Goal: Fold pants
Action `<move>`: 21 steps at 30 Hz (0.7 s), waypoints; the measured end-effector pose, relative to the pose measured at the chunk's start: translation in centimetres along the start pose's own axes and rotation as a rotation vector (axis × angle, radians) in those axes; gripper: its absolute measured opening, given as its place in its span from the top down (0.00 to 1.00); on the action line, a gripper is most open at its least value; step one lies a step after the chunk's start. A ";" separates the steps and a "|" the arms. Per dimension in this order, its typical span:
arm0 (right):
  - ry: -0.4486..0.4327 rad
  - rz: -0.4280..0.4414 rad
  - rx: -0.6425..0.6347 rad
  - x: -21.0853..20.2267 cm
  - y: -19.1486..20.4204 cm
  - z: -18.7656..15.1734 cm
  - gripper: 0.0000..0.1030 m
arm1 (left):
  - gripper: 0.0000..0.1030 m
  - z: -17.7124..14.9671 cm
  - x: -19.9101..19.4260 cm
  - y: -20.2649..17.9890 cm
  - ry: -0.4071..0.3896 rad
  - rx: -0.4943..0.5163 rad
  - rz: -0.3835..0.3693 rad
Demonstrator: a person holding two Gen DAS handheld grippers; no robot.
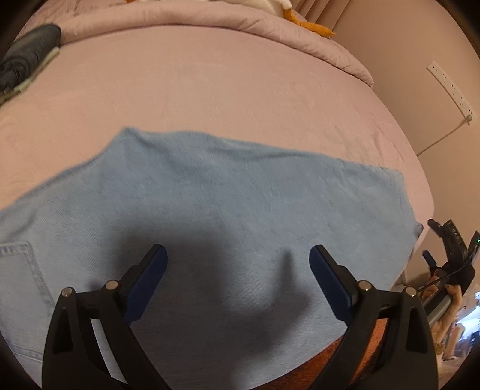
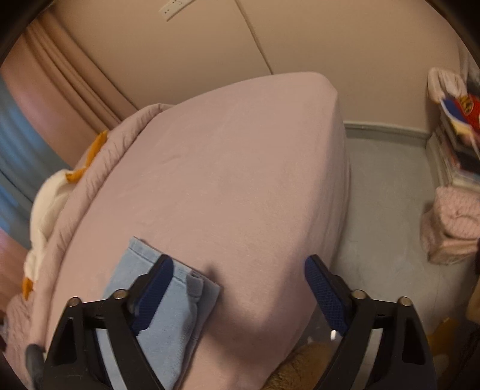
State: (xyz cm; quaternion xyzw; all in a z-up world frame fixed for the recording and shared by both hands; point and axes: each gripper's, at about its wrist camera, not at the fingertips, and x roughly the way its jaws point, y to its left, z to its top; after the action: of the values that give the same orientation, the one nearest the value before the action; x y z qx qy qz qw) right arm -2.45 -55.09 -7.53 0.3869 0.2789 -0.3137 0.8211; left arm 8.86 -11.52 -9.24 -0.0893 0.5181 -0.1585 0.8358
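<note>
Both jaws gape wide with nothing gripped: left hand-held gripper (image 1: 238,255) hovers over light blue pants (image 1: 228,204) lying flat on the pink bed (image 1: 210,90), right hand-held gripper (image 2: 239,265) straddles their end (image 2: 168,288). Rumpled duvet (image 1: 270,24) farther back.

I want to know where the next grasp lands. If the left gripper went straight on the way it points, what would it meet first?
Most likely the light blue pants spread on the bed; the open left gripper hangs right above the denim, nothing between its fingers.
</note>
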 end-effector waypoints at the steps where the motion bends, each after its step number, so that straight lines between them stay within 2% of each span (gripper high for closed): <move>1: 0.025 0.031 0.010 0.4 0.0 0.0 0.24 | 0.07 -0.1 0.1 -0.1 -0.003 0.001 0.005; 3: 0.064 0.092 0.017 1.1 0.2 -0.2 0.32 | 0.07 -0.2 0.2 -0.4 -0.012 0.010 0.016; 6: 0.115 0.179 0.012 1.8 1.0 -0.6 0.34 | 0.07 -0.3 0.4 -0.6 -0.014 0.014 0.031; 11: 0.136 0.174 0.001 3.1 1.7 -0.9 0.36 | 0.07 -0.6 0.4 -0.5 -0.026 0.009 0.025; 14: 0.149 0.193 -0.005 3.6 2.0 -1.0 0.55 | 0.07 -0.7 0.3 -0.4 -0.027 0.004 0.017; 17: 0.146 0.197 -0.033 4.2 2.7 -1.1 0.58 | 0.08 -0.8 0.0 0.0 -0.029 -0.018 0.001; 18: 0.143 0.201 -0.031 4.3 2.9 -1.1 0.68 | 0.08 -0.8 -0.2 0.1 -0.030 -0.027 -0.007; 20: 0.139 0.203 -0.028 4.1 3.0 -1.0 0.82 | 0.09 -0.9 -0.5 0.4 -0.030 -0.042 -0.018; 21: 0.133 0.211 -0.028 3.9 3.1 -1.1 0.82 | 0.09 -1.0 -0.7 0.5 -0.030 -0.052 -0.020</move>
State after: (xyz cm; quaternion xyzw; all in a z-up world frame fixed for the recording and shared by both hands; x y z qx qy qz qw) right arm 2.14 -53.82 -9.44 0.4225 0.2949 -0.1949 0.8346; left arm 7.77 -10.72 -9.23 -0.1184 0.5086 -0.1518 0.8392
